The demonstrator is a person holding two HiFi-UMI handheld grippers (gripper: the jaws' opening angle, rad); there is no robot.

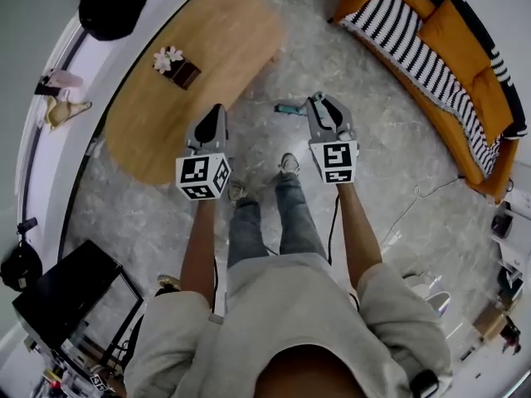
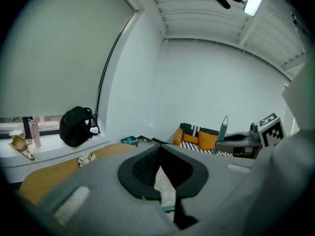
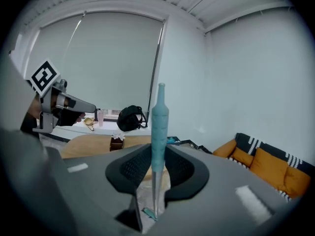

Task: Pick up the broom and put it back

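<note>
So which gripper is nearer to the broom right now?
Right. The right gripper is shut on the broom, its teal handle upright between the jaws. The left gripper is off to the side, shut and empty, clear of the broom.

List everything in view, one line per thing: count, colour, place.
broom: one, pale teal handle, upright between the right gripper's jaws
table: one, light wood, oval, front left
flower ornament: one, white on a brown block, on the table
ledge: one, white, beyond the table
backpack: one, black, on the ledge
bottle: one, pink, on the ledge
sofa: one, orange with a black-and-white striped throw, far right
box: one, black, lower left
floor: grey marble pattern
legs: two, in jeans, between the grippers
left gripper: one, grey, jaws together, empty
right gripper: one, grey, closed on the broom
</note>
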